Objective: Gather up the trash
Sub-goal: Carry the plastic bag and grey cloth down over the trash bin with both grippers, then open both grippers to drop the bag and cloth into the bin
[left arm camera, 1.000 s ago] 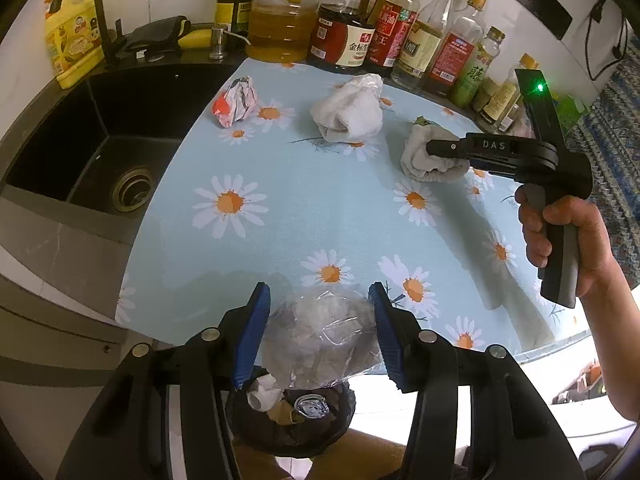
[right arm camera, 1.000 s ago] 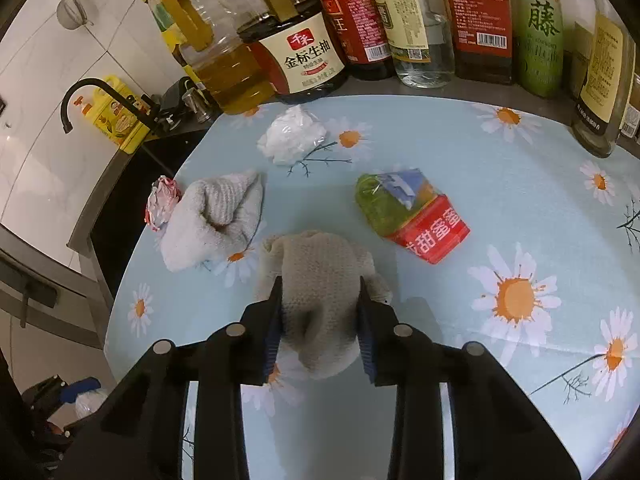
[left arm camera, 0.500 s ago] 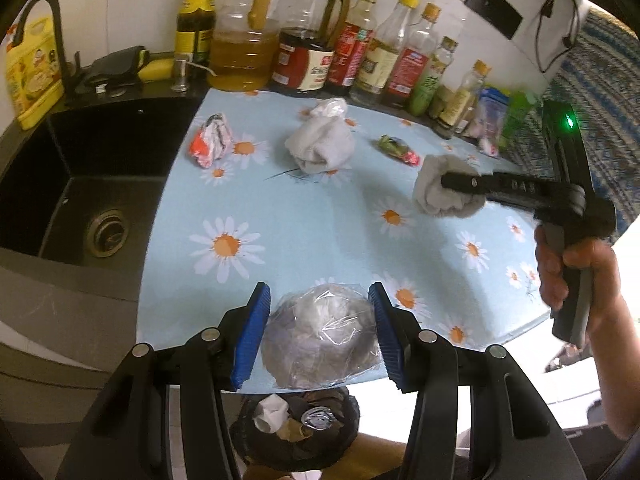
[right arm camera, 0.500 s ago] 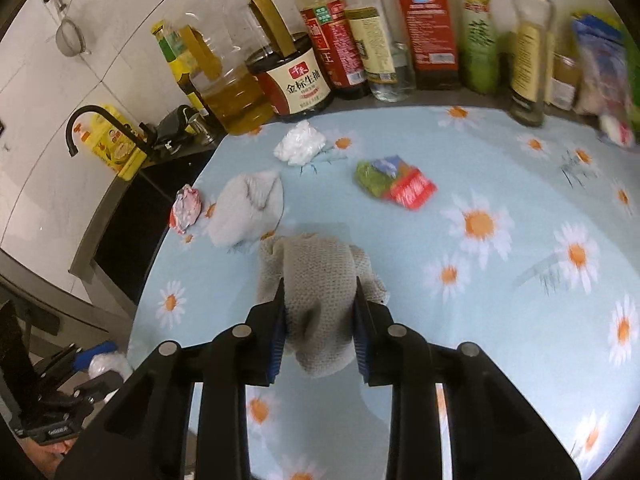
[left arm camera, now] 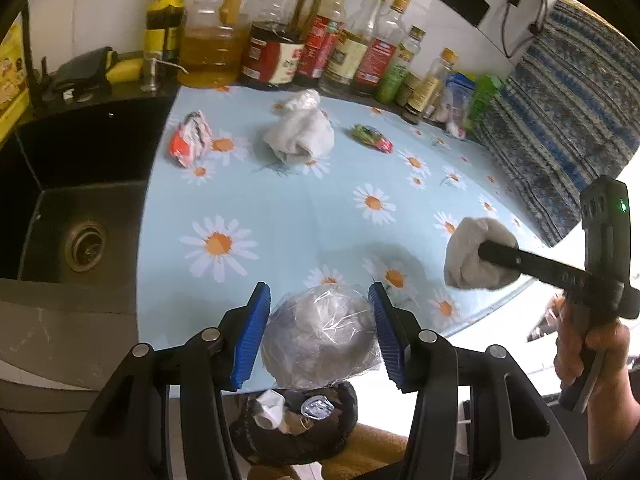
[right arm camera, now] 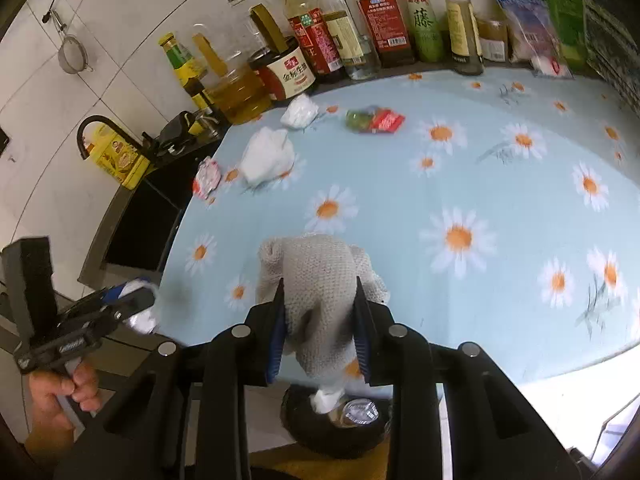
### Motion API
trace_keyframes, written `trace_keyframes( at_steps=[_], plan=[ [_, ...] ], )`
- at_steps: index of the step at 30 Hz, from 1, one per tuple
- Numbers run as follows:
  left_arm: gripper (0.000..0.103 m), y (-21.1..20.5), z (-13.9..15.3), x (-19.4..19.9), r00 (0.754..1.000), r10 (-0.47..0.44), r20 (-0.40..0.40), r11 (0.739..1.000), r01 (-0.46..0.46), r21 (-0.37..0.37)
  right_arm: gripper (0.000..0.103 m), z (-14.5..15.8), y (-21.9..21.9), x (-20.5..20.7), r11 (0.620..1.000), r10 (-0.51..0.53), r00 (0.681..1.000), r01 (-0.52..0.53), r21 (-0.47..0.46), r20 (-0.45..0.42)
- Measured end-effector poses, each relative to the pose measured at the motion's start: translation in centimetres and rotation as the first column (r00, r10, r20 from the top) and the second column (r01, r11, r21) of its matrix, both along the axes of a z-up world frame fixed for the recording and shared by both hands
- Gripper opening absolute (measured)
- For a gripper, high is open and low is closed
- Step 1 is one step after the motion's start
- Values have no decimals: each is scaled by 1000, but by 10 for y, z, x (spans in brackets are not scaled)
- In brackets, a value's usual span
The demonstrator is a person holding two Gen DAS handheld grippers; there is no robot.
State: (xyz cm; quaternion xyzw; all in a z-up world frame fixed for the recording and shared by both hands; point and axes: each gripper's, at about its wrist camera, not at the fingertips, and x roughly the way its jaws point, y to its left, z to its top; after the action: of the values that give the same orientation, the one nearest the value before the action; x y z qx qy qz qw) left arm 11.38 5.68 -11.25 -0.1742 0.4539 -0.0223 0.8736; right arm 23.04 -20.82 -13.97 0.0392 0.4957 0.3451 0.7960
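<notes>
Crumpled grey knit rag [right arm camera: 316, 280] pinched in right gripper [right arm camera: 319, 304]; clear plastic wad [left arm camera: 320, 336] clamped in left gripper [left arm camera: 318, 320]

Grey cloth [right arm camera: 316, 280] and plastic wad [left arm camera: 320, 336] held aloft.

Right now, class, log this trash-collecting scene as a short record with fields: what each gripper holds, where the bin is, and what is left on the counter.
left gripper: shut on plastic wad
right gripper: shut on grey cloth
bin: below counter edge, already holds trash
left on counter: white cloth, red wrapper, green-red packet, white wad
</notes>
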Motion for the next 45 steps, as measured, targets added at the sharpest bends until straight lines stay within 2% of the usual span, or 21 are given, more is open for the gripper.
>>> trace_keyframes(
  at_steps=[5, 16, 19, 24, 29, 34, 40, 45],
  plan=[
    [49, -19, -16, -7, 994, -102, -43, 995, 102, 13, 31, -13, -6, -37, 1000, -27, 999, 27, 0, -32],
    [49, -54, -51, -45, 959, -245, -142, 969, 243, -35, 32, -53, -4, -92, 998, -49, 990, 46, -30, -135],
    [49, -60, -59, -54, 952, -260, -163, 966, 256, -43, 33, -61, 0, -100, 998, -48, 987, 41, -45, -156],
    [49, -69, -73, -67, 938, -285, -195, 957, 290, -8, 33, -76, 5, -112, 997, -40, 983, 27, -73, -181],
    [49, -67, -95, -75, 926, -288, -242, 957, 290, -29, 33, -103, 2, -118, 993, -56, 973, 30, -118, -226],
    [49, -62, -116, -79, 913, -289, -288, 956, 291, -38, 34, -130, 1, -122, 989, -69, 957, 29, -143, -281],
    [49, -58, -143, -81, 904, -278, -327, 960, 277, -49, 34, -159, 5, -125, 989, -80, 920, 26, -142, -385],
    [49, -62, -165, -80, 890, -284, -357, 958, 282, -61, 36, -183, 13, -123, 984, -96, 905, 22, -179, -415]
  ],
)
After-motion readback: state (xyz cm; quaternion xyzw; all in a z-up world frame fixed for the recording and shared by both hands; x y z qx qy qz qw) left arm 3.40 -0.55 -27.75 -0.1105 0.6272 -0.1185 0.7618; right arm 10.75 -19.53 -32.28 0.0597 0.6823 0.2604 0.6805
